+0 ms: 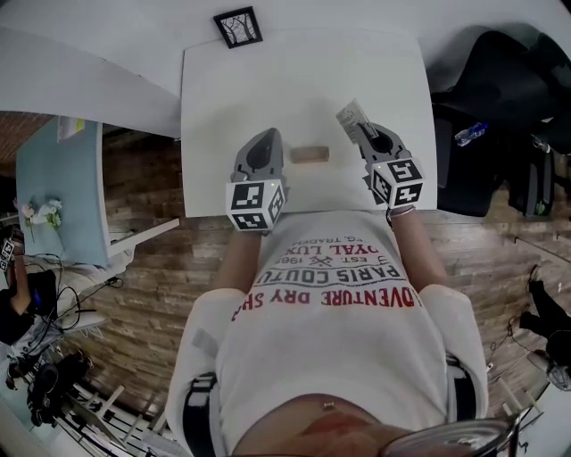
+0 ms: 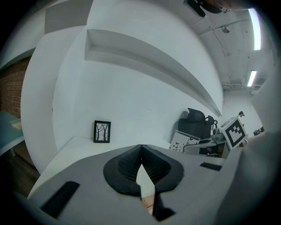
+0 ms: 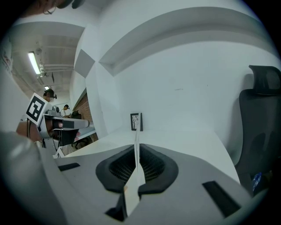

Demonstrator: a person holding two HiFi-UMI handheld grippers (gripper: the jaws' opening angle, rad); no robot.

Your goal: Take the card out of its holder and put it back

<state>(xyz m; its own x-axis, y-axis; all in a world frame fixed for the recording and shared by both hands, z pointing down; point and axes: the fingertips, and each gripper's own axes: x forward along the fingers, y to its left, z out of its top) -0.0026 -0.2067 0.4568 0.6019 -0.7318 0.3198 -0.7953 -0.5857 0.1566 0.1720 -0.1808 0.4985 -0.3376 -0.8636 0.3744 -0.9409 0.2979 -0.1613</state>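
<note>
A small wooden card holder [image 1: 310,153] lies on the white table [image 1: 268,80] between my two grippers. My right gripper [image 1: 361,128] stands just to its right, shut on a white card [image 1: 351,113] that sticks out past the jaws, above the table and apart from the holder. The right gripper view shows the card [image 3: 135,176] edge-on, pinched between the dark pads [image 3: 151,165]. My left gripper [image 1: 268,134] rests left of the holder with its tips together and nothing in them. The left gripper view shows a sliver of the holder [image 2: 148,202] under the jaws and the card [image 2: 184,143] off to the right.
A black-framed picture [image 1: 238,27] stands at the table's far edge by the white wall. A black office chair [image 1: 500,89] is to the right of the table. A light blue table [image 1: 53,187] stands off to the left over the wooden floor.
</note>
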